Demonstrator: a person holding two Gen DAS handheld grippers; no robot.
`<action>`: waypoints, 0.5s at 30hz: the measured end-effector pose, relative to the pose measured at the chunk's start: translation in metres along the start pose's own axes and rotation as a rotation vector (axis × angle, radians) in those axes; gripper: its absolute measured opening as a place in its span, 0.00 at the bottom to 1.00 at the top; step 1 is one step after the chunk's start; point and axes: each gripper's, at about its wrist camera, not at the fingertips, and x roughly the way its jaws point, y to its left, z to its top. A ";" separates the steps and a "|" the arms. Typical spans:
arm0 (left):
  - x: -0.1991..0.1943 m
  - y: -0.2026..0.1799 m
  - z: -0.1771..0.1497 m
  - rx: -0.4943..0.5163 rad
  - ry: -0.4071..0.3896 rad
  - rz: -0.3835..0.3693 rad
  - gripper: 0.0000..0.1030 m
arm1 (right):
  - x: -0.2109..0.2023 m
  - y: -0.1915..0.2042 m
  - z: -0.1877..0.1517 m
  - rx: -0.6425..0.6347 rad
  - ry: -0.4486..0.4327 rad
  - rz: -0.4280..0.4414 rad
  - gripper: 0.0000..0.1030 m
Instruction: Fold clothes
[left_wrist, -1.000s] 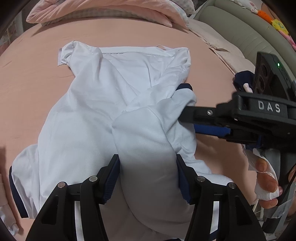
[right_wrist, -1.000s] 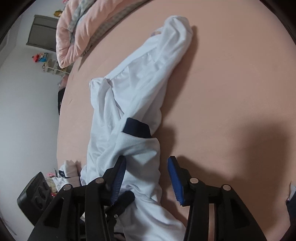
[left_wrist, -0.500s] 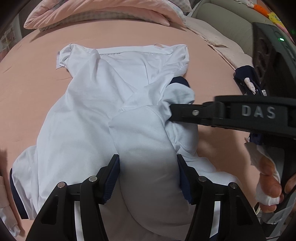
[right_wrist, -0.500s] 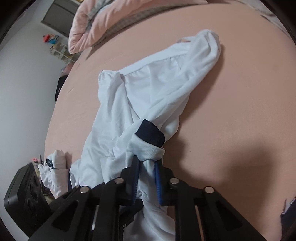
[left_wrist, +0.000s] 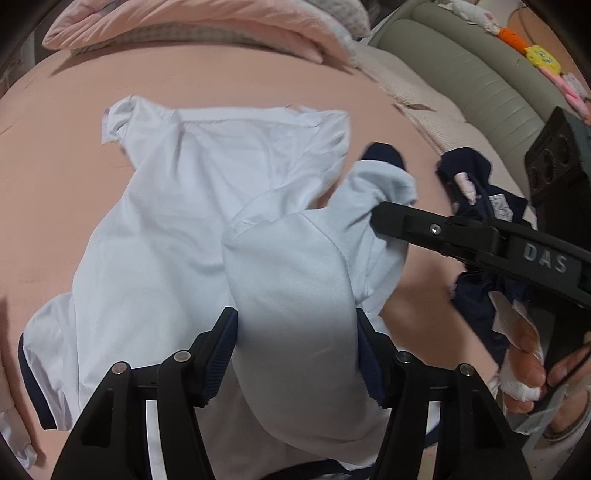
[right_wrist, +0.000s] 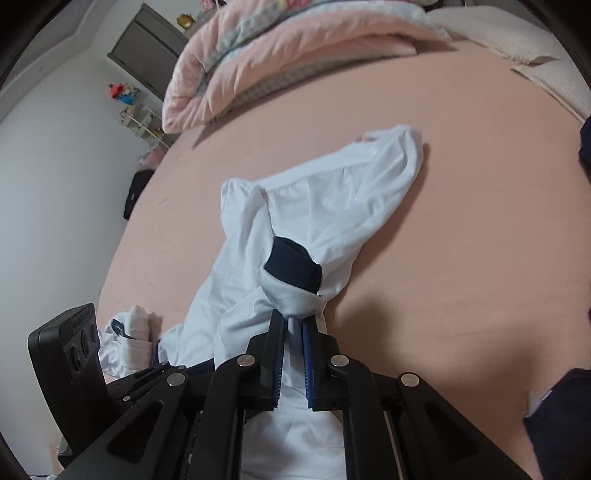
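Two grippers on one white shirt (left_wrist: 177, 206), which lies spread on the pink bed sheet (left_wrist: 55, 155), hem toward the far edge by the rolled quilt (right_wrist: 280, 48). My right gripper (right_wrist: 293, 328) has its fingers pressed together on the navy-cuffed sleeve (right_wrist: 291, 266), pinching bunched cloth just behind the cuff and holding it lifted off the sheet. My left gripper (left_wrist: 295, 332) has its fingers spread, straddling a raised hump of shirt body near the bed's near edge; the pads touch the cloth on both sides but do not clamp it.

Risks, as I judge them:
- The pinch sits on a gathered wad, not a flat edge. Carrying the sleeve across may drag the whole side and wrinkle the body.
- With the left fingers only straddling, nothing anchors the shirt; a pull could slide it toward the dark garments (left_wrist: 476, 188) at the right edge.
- The sleeve could land twisted, cuff underneath.
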 end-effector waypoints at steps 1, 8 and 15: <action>-0.004 -0.004 0.001 0.009 -0.008 0.000 0.60 | -0.005 -0.001 0.001 0.004 -0.013 0.001 0.07; -0.017 -0.024 0.006 0.046 -0.020 -0.036 0.66 | -0.019 -0.019 0.008 0.043 -0.032 0.002 0.06; 0.000 -0.043 0.008 0.111 -0.012 0.018 0.66 | -0.021 -0.042 0.003 0.124 -0.031 0.038 0.06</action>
